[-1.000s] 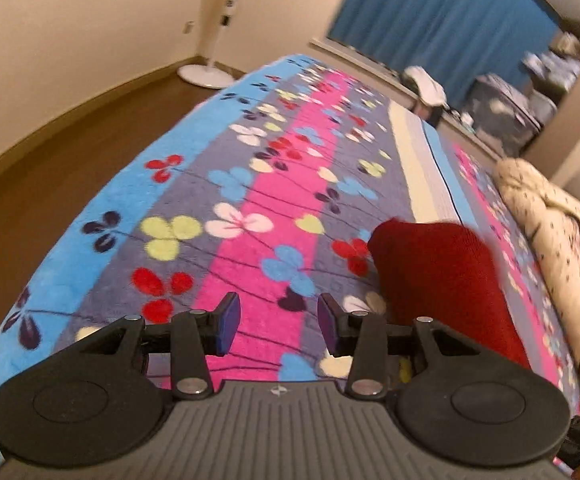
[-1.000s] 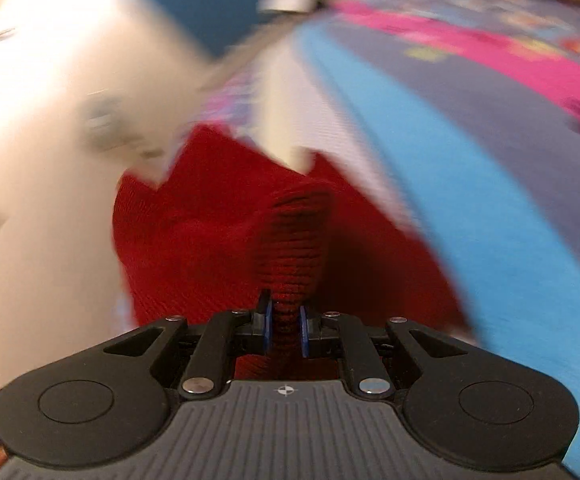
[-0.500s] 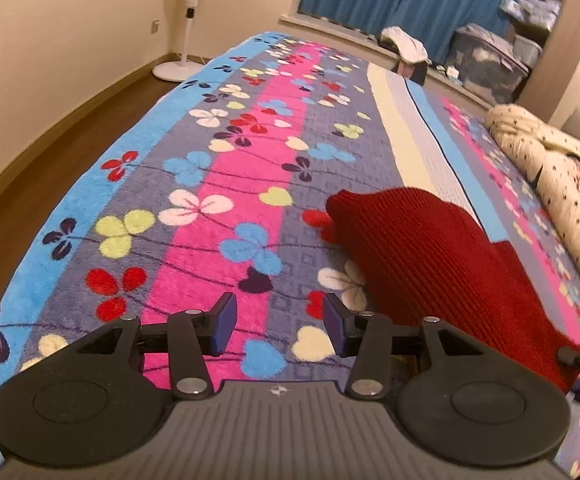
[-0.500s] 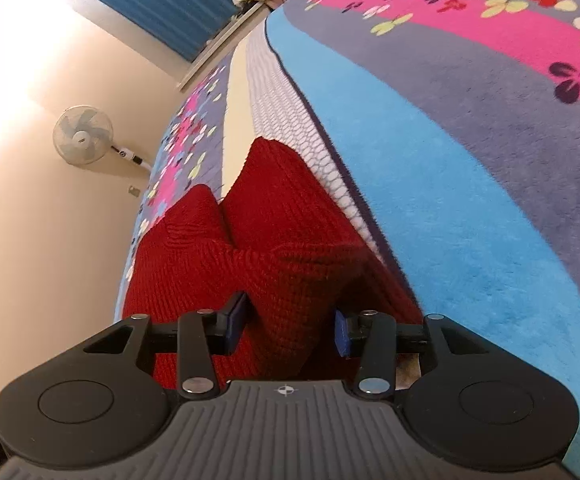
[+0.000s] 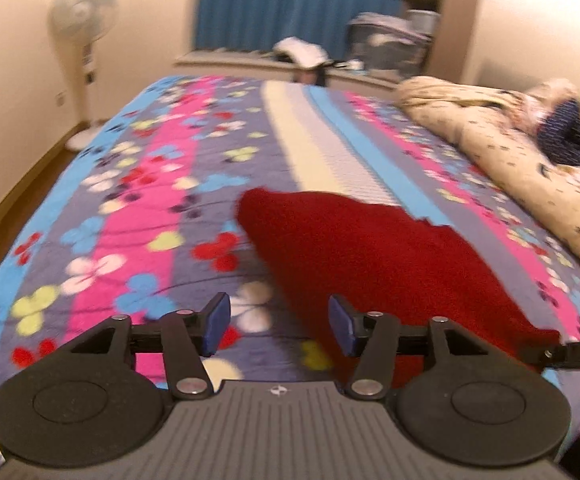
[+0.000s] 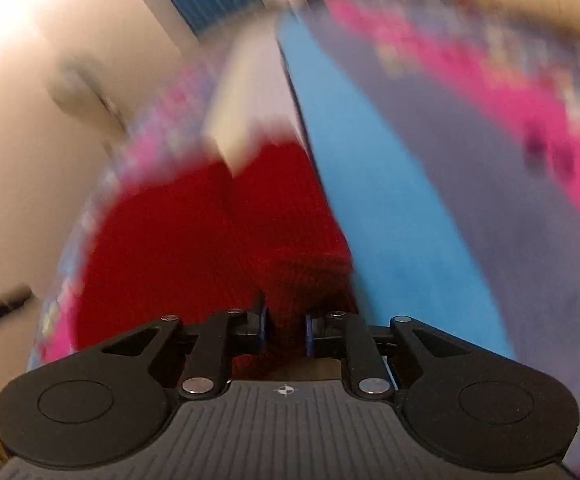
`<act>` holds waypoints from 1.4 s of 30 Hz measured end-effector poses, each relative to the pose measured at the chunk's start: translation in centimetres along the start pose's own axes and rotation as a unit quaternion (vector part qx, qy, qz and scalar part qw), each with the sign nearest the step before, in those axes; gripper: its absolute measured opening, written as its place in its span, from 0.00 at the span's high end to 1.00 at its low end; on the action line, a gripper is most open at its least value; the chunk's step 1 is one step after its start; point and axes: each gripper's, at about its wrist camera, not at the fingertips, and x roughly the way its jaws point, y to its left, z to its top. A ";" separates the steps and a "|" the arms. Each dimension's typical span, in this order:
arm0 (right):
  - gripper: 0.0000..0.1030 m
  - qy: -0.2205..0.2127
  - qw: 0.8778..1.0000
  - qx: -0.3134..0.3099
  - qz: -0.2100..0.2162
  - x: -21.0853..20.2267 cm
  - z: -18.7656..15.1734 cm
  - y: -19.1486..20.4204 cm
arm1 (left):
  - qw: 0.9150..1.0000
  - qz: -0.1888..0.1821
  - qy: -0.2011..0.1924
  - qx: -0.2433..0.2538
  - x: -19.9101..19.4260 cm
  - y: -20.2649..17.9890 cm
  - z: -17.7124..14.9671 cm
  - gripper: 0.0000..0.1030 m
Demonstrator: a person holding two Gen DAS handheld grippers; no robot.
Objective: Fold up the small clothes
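A red knitted garment (image 5: 373, 256) lies on the flowered bedspread (image 5: 138, 208), just ahead and right of my left gripper (image 5: 278, 322), which is open and empty above the bedspread. In the right wrist view, which is blurred by motion, the same red garment (image 6: 194, 240) fills the middle. My right gripper (image 6: 286, 330) has its jaws narrowly apart around a raised fold of the red knit. The tip of the right gripper shows at the right edge of the left wrist view (image 5: 569, 354).
A cream patterned duvet (image 5: 501, 168) is heaped along the bed's right side. A standing fan (image 5: 84, 56) is by the left wall. Blue curtains (image 5: 290, 4) and a sill with clutter are beyond the bed's far end. Wooden floor lies left of the bed.
My right gripper, shut on the red knit a second ago, opened wide and has now narrowed again around a fold. The left gripper has turned right toward the garment, still open.
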 end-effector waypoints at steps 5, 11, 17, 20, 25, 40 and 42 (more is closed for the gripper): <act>0.61 -0.084 0.993 -0.088 -0.008 -3.2 0.2 2.2 | 0.998 -0.046 -0.024 0.033 0.4 -2.9 -0.2 0.41; 0.56 -0.122 0.985 -0.122 -0.013 -3.8 0.8 2.3 | 0.993 -0.049 0.024 0.101 3.3 -6.5 -1.6 0.41; 0.54 -0.162 0.972 -0.150 -0.078 -4.9 0.3 2.3 | 0.988 -0.014 0.052 0.144 6.0 -8.3 -3.3 0.39; 0.54 -0.163 0.976 -0.130 -0.057 -5.1 0.8 1.5 | 0.988 -0.014 0.050 0.145 5.9 -7.8 -3.4 0.39; 0.54 -0.128 0.976 -0.173 -0.040 -3.7 0.5 2.5 | 0.993 -0.021 0.041 0.106 4.8 -6.9 -2.6 0.34; 0.53 -0.029 0.981 -0.170 -0.086 -2.4 2.1 3.1 | 0.996 -0.019 0.048 0.074 4.6 -6.0 -1.8 0.32; 0.52 -0.065 0.978 -0.189 -0.068 -3.9 3.6 4.1 | 0.998 -0.016 0.033 0.053 4.2 -5.2 -1.4 0.31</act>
